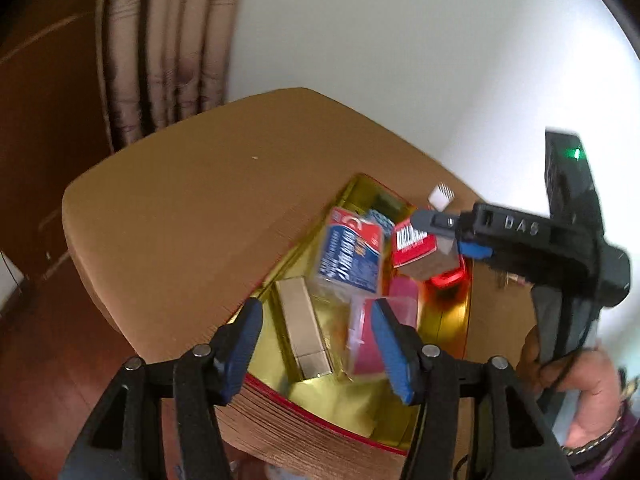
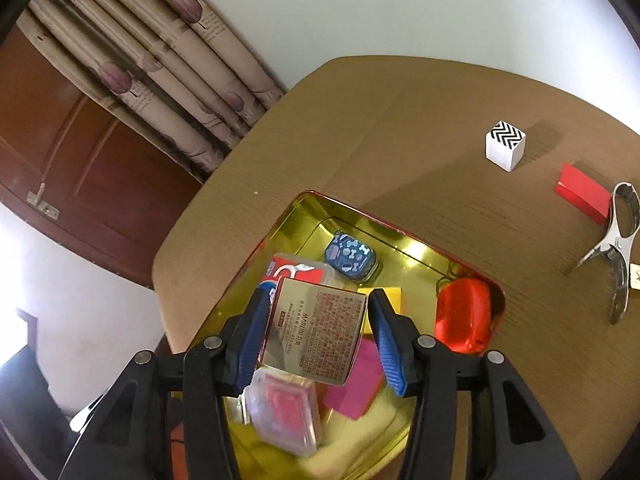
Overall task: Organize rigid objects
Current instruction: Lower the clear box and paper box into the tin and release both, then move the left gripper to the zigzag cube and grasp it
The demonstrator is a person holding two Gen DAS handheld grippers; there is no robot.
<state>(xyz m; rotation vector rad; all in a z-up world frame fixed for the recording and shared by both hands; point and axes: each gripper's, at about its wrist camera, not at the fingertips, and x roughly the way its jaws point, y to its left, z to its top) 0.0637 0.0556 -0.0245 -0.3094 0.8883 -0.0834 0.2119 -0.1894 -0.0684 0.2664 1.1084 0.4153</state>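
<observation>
While the right gripper (image 2: 316,332) clamps a red cosmetics box (image 2: 314,330) by its sides, the box hangs above the gold tin (image 2: 304,216), its silver printed face turned to the right wrist camera. Only the left wrist view shows the same box (image 1: 414,246) from outside: its red side with a barcode, held at the tips of the right gripper (image 1: 440,236) over the far half of the tin (image 1: 360,184).

The left gripper (image 1: 316,340) hovers over the near edge of the tin with its jaws spread and nothing between them. Ahead of it lie a silver rectangular box (image 1: 302,332), a blue-labelled clear case (image 1: 348,256) and a clear case on a pink card (image 1: 372,340).

Beyond the right gripper's fingers, the right wrist view alone shows a blue patterned tin (image 2: 352,258), a red pouch (image 2: 464,316), and, on the table (image 2: 400,120) well right, a zigzag-marked white cube (image 2: 505,150), a flat red box (image 2: 582,192) and a metal clip (image 2: 618,248).
</observation>
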